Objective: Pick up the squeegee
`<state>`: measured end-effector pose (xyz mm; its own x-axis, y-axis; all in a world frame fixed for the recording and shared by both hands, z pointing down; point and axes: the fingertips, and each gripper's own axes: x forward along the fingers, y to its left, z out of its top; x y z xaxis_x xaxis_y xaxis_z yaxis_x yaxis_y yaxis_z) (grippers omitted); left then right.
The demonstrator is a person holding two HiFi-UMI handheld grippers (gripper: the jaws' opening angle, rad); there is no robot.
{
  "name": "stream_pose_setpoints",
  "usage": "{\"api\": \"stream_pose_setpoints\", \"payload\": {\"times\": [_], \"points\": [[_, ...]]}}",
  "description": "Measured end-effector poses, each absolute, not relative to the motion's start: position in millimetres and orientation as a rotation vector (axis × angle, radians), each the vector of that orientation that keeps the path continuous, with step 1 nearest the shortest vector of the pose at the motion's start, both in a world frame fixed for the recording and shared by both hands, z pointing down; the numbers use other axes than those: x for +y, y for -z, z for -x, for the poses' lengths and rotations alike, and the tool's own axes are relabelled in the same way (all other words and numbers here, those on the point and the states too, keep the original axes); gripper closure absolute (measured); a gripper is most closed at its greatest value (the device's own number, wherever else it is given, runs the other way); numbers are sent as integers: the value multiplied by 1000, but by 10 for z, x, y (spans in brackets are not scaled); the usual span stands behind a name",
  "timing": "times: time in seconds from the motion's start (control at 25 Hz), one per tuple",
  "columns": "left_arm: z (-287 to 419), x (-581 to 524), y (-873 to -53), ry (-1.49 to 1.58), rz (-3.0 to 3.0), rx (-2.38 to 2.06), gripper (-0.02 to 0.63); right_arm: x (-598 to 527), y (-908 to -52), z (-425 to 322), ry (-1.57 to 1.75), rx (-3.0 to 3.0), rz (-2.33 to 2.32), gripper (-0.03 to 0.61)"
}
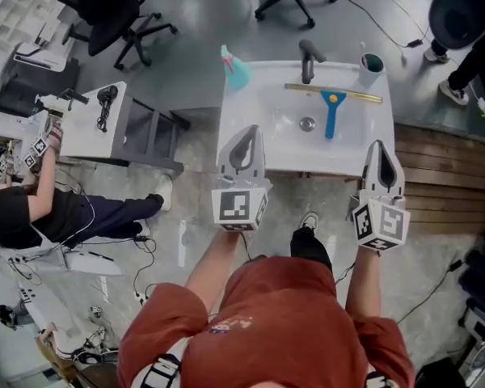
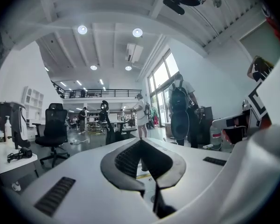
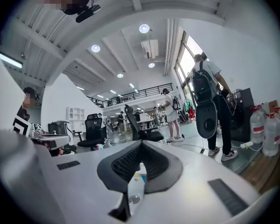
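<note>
The left tongs (image 1: 247, 136) and right tongs (image 1: 379, 149) are pressed together, empty; unopened, they could shove the squeegee (image 1: 332, 110) lying ahead into the faucet (image 1: 308, 60).

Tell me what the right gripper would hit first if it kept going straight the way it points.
Probably the squeegee, its right end, on the sink; height is unclear, so the right gripper might pass over it to the cup.
</note>
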<state>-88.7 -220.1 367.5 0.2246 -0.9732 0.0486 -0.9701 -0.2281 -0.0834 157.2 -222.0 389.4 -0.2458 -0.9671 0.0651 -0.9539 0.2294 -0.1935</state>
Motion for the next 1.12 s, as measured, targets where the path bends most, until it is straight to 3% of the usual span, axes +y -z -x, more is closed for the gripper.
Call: {"api": "stream_pose_setpoints", "payload": {"times": [0.52, 1.12], "points": [[597, -3076, -3987, 216, 2435, 1958, 600, -3202, -4191, -1736, 371, 2471, 1871, 571], [1049, -3941, -4905, 261, 2637, 1858, 600, -4070, -5466, -923, 536, 2616, 2088, 569]]}}
